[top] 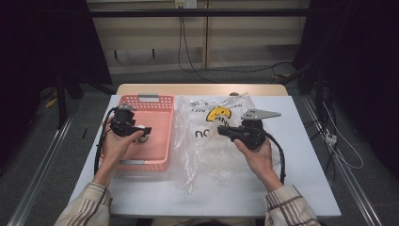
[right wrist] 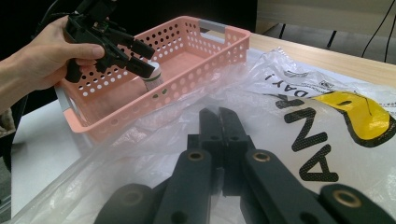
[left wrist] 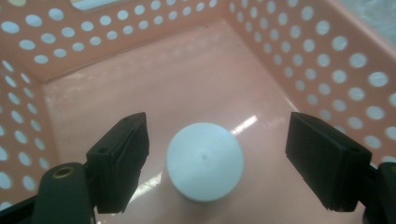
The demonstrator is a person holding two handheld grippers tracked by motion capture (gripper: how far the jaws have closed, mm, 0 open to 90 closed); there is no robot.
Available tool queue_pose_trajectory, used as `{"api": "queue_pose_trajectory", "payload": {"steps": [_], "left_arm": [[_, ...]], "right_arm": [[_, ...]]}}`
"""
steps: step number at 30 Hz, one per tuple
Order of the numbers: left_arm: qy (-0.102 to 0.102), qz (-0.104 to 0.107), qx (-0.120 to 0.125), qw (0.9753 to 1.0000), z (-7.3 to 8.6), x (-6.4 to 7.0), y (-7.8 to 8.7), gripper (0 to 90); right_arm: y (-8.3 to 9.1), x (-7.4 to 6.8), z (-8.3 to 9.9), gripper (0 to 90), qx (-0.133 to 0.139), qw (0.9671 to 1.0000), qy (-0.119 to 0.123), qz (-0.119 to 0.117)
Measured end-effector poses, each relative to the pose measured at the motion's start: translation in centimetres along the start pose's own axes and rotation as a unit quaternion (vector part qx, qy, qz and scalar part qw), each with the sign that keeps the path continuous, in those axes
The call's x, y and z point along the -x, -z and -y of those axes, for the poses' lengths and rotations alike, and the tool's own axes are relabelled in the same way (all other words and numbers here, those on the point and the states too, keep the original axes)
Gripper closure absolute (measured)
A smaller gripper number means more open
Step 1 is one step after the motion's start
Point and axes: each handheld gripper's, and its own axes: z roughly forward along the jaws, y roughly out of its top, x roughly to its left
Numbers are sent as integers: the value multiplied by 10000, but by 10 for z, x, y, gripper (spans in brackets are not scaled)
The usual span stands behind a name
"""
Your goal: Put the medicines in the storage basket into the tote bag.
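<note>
In the high view a white table (top: 310, 155) carries a pink perforated basket (top: 160, 106) on its left part and a crumpled clear plastic bag (top: 207, 155) with black lettering and a yellow mark just beside the basket, its edge touching the basket's right wall; the left gripper (top: 143, 132), held in the person's left hand (top: 115, 146), hangs over the basket's middle with its jaws pointing down and to the right, a small pale object just below them; the right gripper (top: 223, 130), held in the right hand (top: 256, 157), lies over the bag with its jaws pointing left towards the basket, a grey three-cornered plate on top of it. In the left gripper view the jaws stand spread wide, one at each side of a white round cap (left wrist: 205, 161) that sits on the basket floor (left wrist: 187, 84) between them, nearer the left jaw than the right and touching neither; the cap's flat top faces the camera, and the dotted basket walls rise on three sides. In the right gripper view the two black jaws are pressed together with nothing between them, their tips resting low over the bag's film (right wrist: 322, 126); farther off the left gripper (right wrist: 147, 60) reaches down into the basket (right wrist: 196, 60), a white cylindrical object with a greenish band just beneath its open jaws.
</note>
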Motion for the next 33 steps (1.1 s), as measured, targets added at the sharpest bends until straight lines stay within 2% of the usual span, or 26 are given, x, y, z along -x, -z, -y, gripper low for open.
{"api": "queue_pose_trajectory", "payload": {"steps": [5, 6, 8, 14, 17, 20, 26, 29, 33], "left_arm": [[-9, -25, -205, 9998, 1, 1, -3, 295], [-26, -53, -262, 9996, 1, 1, -3, 343], [-102, -200, -347, 9991, 2, 4, -5, 358], [-26, -221, -517, 9984, 4, 1, -7, 491], [32, -165, -527, 9985, 5, 0, -9, 499], [-40, -201, -597, 9980, 5, 1, -10, 500], [-17, -194, -570, 9982, 5, 1, -10, 508], [36, -143, -477, 9988, 5, 0, -8, 509], [58, -204, -285, 9994, 5, 0, -4, 510]], "right_arm": [[-2, 0, 1, 900, -36, 10000, 1, -10], [-3, 0, 2, 900, -42, 10000, 3, -13], [-3, 0, 2, 900, -50, 10000, 11, -8], [-4, -1, 2, 900, -81, 10000, 35, -24], [-4, -1, 2, 900, -74, 10000, 33, -30], [-3, -1, 2, 900, -65, 10000, 26, -26], [-3, -1, 2, 900, -61, 10000, 34, -23], [-3, 0, 2, 900, -63, 10000, 37, -30], [-2, 0, 2, 900, -55, 10000, 33, -35]]}}
